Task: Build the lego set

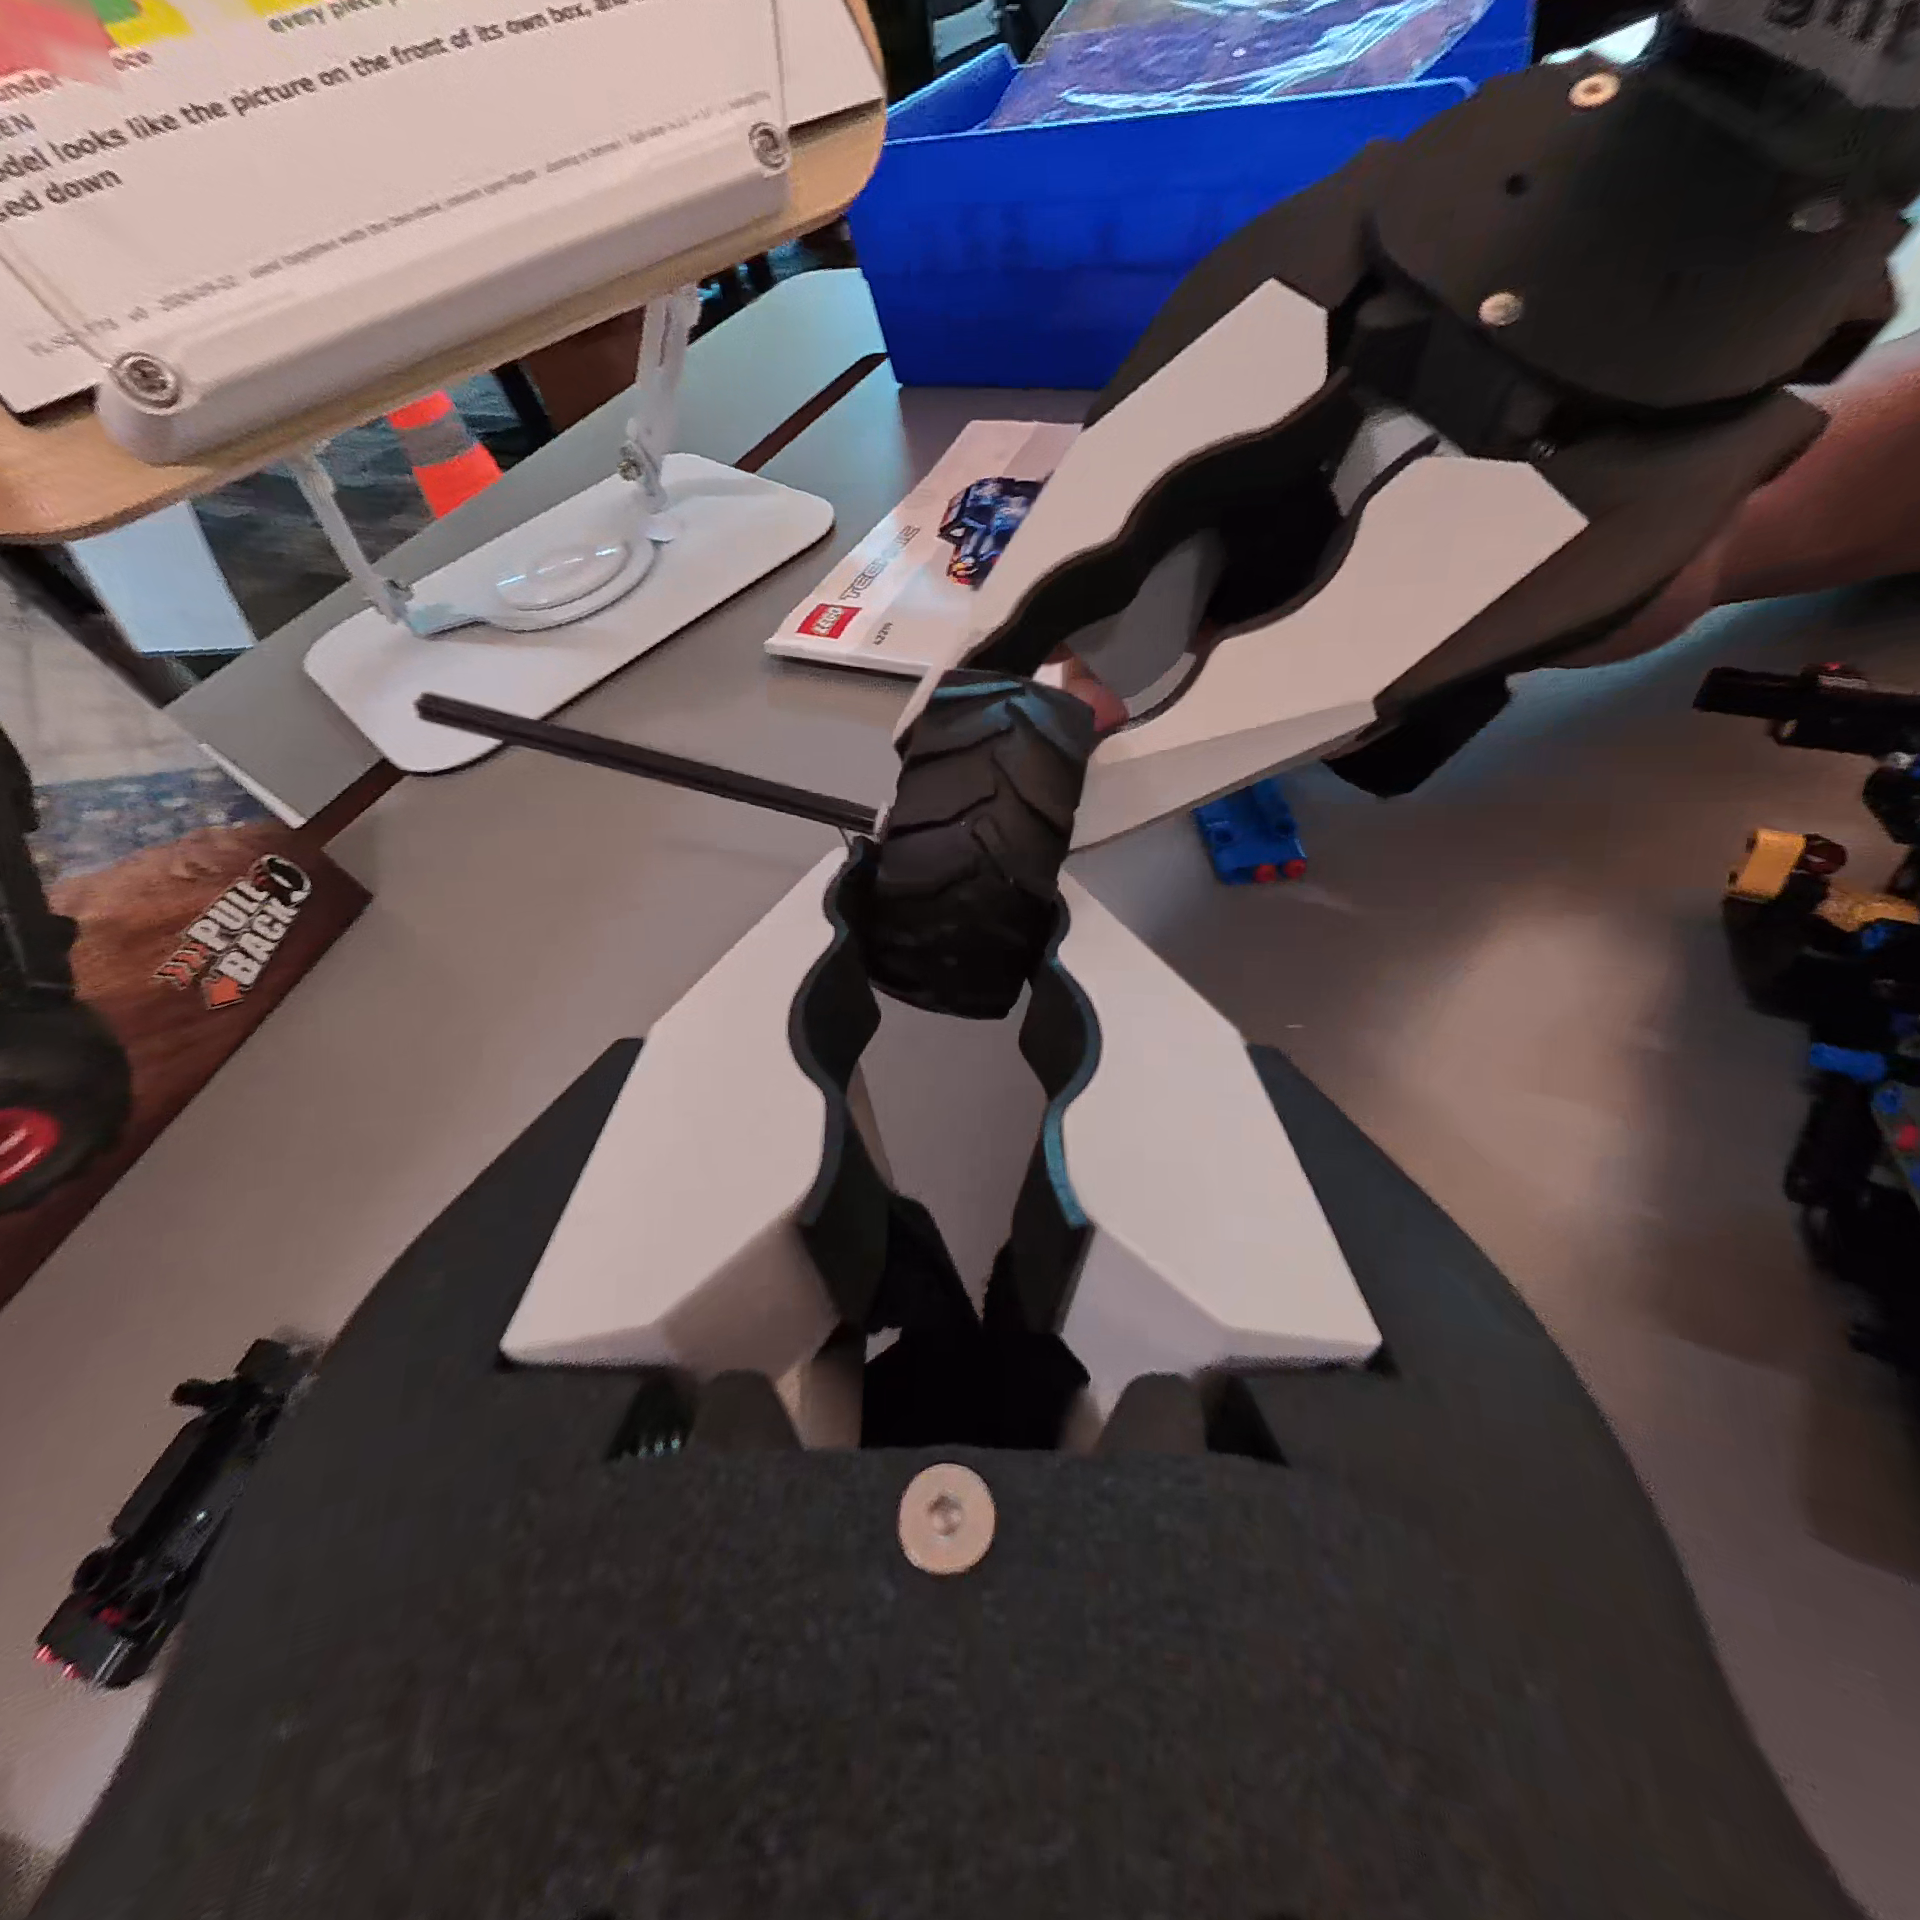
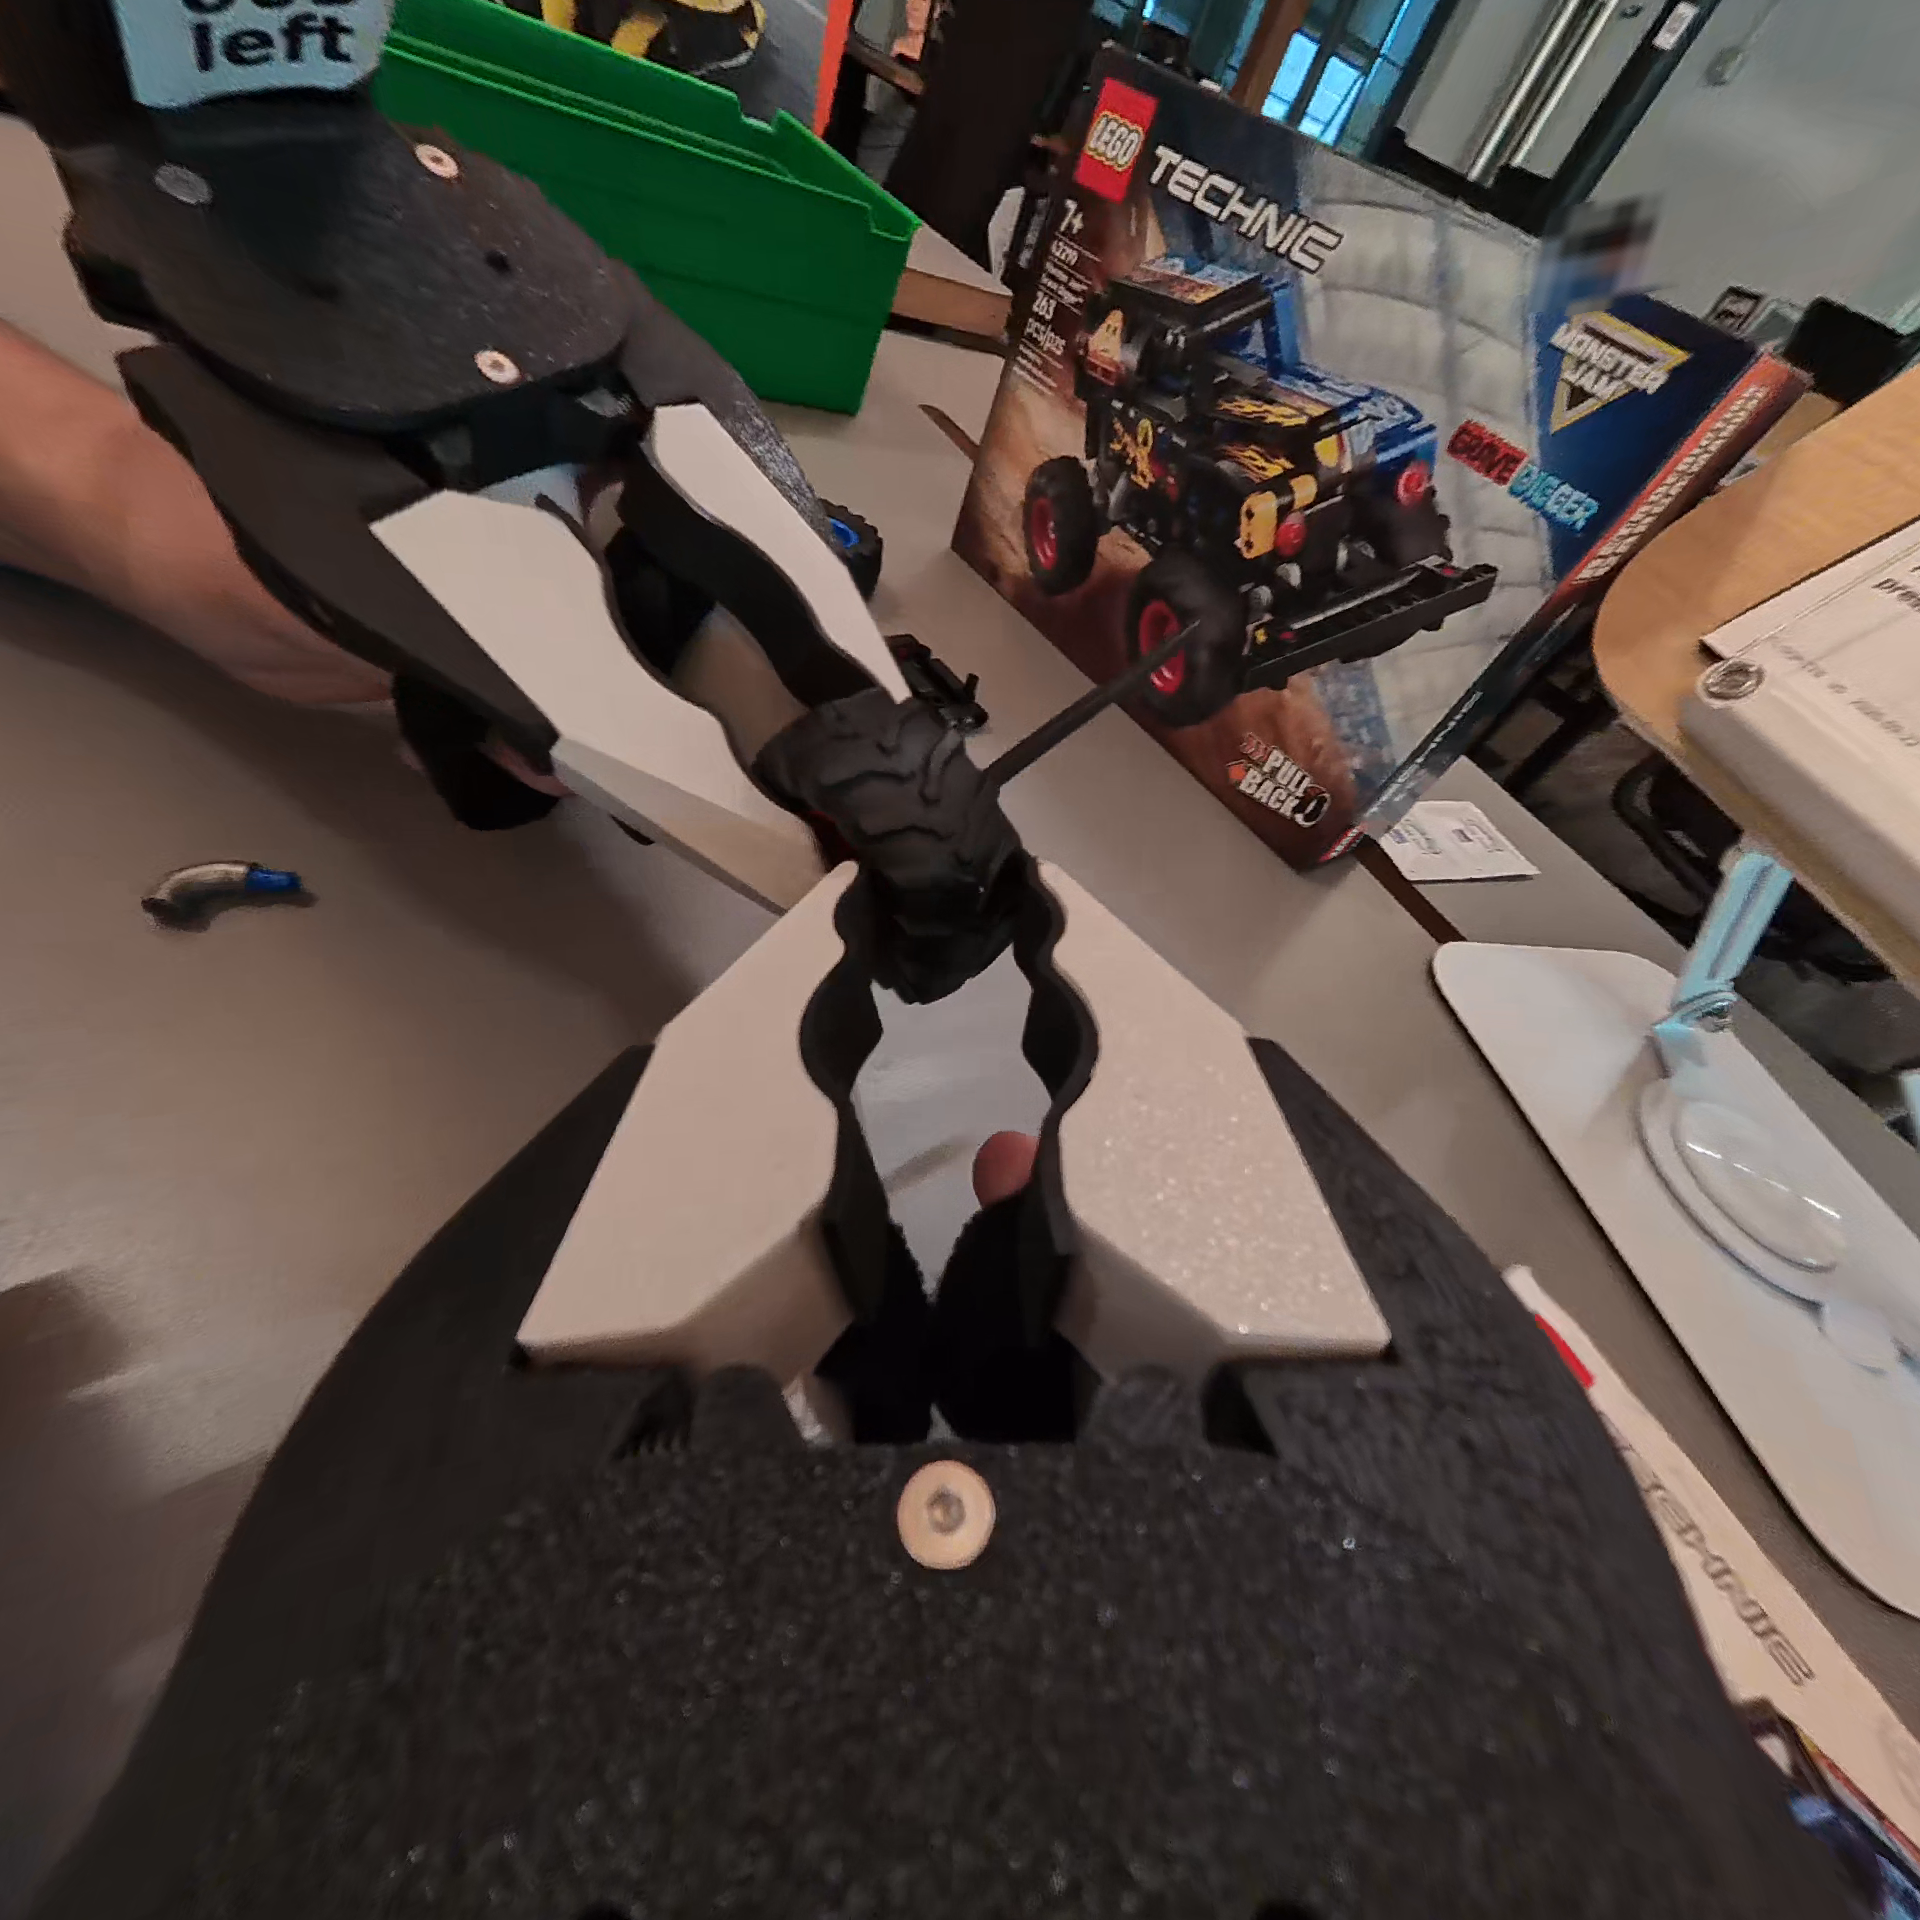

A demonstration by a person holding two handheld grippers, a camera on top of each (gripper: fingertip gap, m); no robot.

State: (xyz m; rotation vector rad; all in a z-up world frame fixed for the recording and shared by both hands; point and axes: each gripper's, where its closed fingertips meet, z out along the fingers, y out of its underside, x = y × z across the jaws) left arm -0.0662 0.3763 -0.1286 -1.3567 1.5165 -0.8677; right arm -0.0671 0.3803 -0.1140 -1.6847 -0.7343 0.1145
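Left tool: the left tool (image 1: 951, 920) has its jaws drawn in to a narrow gap, and the tips pinch the near end of a black tyre (image 1: 971, 831).
Right tool: the right tool (image 2: 940, 904) is likewise closed down to a narrow gap, and its tips clasp the same tyre from the opposite end. The two tools meet tip to tip at an angle.
Tyre: it is knobbly and black, and it hangs clear above the desk (image 1: 520, 987), held only by the two tools.
Rod: a thin black rod (image 1: 644, 756) sticks out sideways from the tyre, pointing away from both tools. Whether it runs right through the hub cannot be made out.
Hand: a fingertip (image 2: 1003, 1164) shows in the gap behind the right tool's jaws.
Near the tools: a small blue piece (image 1: 1252, 831) lies on the desk just past the tyre, and a folded booklet (image 1: 904, 582) lies beyond that.
Left side: a white stand (image 1: 582, 582) carries a printed board (image 1: 416, 187). A black piece (image 1: 156, 1507) lies at the near edge.
Right side: a half-built black, yellow and blue model (image 1: 1849, 935) sits well apart from the tyre.
Farther off: a blue bin (image 1: 1018, 260), a green bin (image 2: 675, 229) and the kit's box (image 2: 1299, 468) stand upright on the desk. A short grey curved piece (image 2: 218, 883) lies alone.
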